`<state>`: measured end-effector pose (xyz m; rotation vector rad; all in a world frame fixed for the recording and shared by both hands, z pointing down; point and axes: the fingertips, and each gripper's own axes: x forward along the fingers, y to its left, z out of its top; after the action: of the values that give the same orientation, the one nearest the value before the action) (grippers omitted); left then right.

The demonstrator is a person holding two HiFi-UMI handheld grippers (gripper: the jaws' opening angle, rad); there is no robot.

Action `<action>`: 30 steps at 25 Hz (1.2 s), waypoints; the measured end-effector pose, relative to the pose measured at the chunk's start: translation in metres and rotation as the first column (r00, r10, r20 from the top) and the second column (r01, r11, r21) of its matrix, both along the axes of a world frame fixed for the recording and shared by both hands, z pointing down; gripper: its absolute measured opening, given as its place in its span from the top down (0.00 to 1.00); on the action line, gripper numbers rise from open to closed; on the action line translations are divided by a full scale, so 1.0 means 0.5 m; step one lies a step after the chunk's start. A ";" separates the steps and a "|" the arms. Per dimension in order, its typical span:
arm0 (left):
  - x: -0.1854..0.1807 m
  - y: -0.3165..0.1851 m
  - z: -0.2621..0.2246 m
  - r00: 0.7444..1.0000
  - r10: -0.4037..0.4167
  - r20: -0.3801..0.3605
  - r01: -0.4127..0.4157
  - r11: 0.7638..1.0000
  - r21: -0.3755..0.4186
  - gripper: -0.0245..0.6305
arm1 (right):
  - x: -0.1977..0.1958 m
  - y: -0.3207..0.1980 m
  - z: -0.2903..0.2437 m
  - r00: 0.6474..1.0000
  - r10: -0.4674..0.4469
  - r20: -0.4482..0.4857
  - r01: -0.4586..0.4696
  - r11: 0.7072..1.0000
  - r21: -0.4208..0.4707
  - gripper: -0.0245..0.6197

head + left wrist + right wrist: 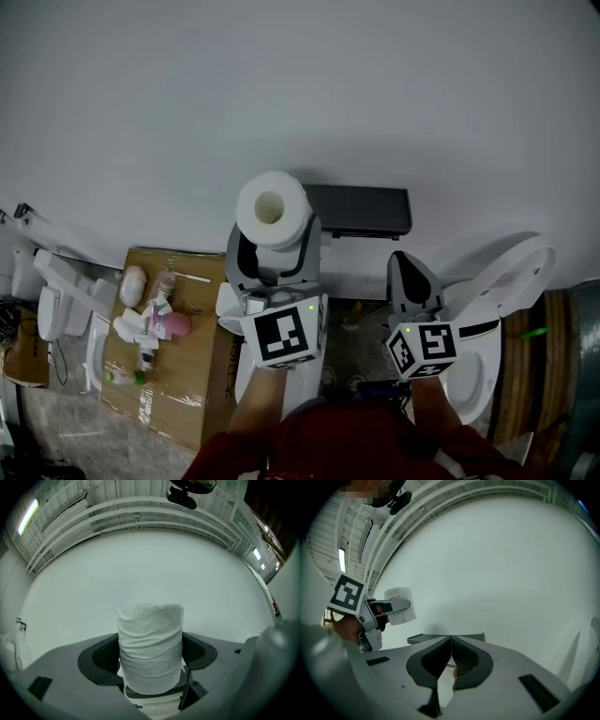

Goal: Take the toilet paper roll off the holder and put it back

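The person stands facing a white wall (281,94), both forearms stretched forward side by side. The left claw (274,251) is tipped a little upward and grips the toilet paper roll (272,208) across its sides. The roll stands upright between the pads, its hollow core facing up. It is in the air, just left of the dark holder (361,210) on the wall and not touching it. The right claw (411,274) points level at the wall below the holder. Its jaws are pressed together with nothing between them. A white toilet (497,300) stands to its right.
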<state>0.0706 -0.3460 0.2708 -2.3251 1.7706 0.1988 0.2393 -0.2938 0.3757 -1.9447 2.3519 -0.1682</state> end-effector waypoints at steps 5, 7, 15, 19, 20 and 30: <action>0.004 -0.051 -0.023 1.000 -0.009 0.022 0.008 0.999 0.049 0.32 | -0.001 -0.004 0.002 1.000 0.003 -0.004 -0.003 1.000 -0.003 0.93; 0.003 -0.069 -0.023 0.999 -0.019 0.028 0.017 0.998 0.068 0.32 | -0.001 -0.003 0.003 1.000 0.006 -0.012 -0.006 1.000 -0.005 0.93; 0.009 -0.132 0.014 0.999 -0.021 0.028 0.019 0.998 0.056 0.32 | 0.001 -0.004 0.007 1.000 0.010 -0.006 -0.010 1.000 -0.010 0.93; 0.007 -0.158 0.055 0.999 -0.027 0.031 0.027 1.000 0.011 0.32 | 0.005 -0.006 0.013 1.000 0.016 -0.004 -0.016 1.000 -0.018 0.93; 0.006 -0.164 0.065 0.999 -0.029 0.028 0.029 1.000 0.000 0.32 | 0.006 -0.006 0.014 1.000 0.016 -0.004 -0.016 1.000 -0.020 0.93; 0.006 -0.209 0.131 0.998 -0.044 0.053 0.047 0.997 -0.064 0.32 | 0.005 -0.017 0.023 1.000 0.012 -0.003 -0.012 0.999 -0.032 0.93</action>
<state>0.0735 -0.4504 0.3366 -2.3088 1.8293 0.0742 0.2417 -0.3025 0.3873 -1.9740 2.3527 -0.2038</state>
